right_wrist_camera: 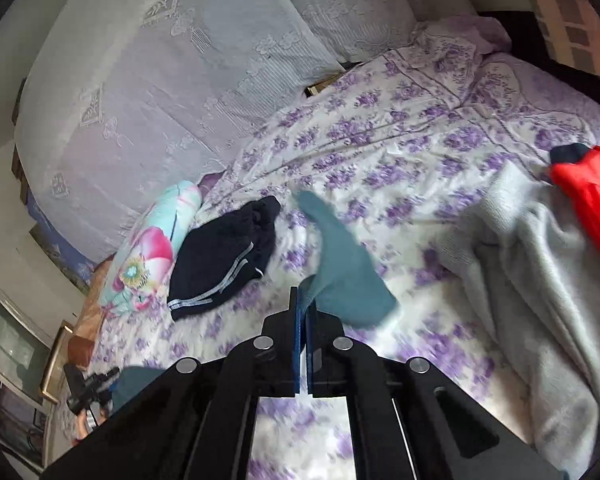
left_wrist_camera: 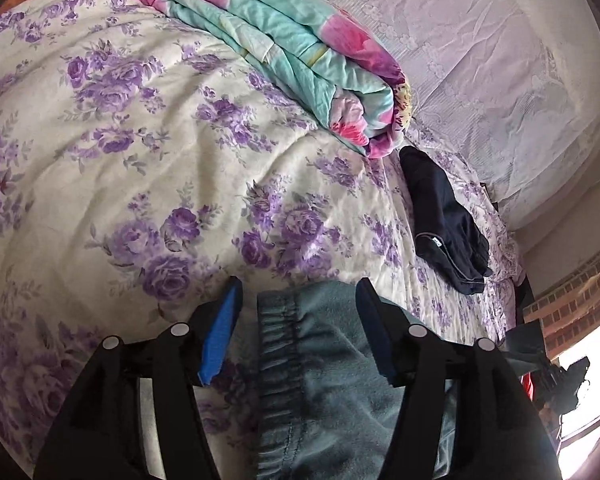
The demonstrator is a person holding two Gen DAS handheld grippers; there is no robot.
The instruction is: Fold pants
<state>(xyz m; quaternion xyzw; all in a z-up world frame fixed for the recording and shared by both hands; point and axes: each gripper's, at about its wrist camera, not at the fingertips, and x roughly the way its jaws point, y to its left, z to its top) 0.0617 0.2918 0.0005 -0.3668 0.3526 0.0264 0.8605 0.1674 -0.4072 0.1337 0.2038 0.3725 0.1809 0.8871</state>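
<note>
Right wrist view: the right tool (right_wrist_camera: 302,300) was clamped on the teal pants (right_wrist_camera: 342,264), leg trailing over the bed (right_wrist_camera: 380,128). The left tool (left_wrist_camera: 298,312) stood apart, waistband between its pads unpressed; it should pin that before the leg is carried across.

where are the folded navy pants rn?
The folded navy pants lie on the floral bedspread, beside the rolled turquoise-pink quilt. In the right wrist view they sit left of the teal pants; in the left wrist view, at right.
</note>
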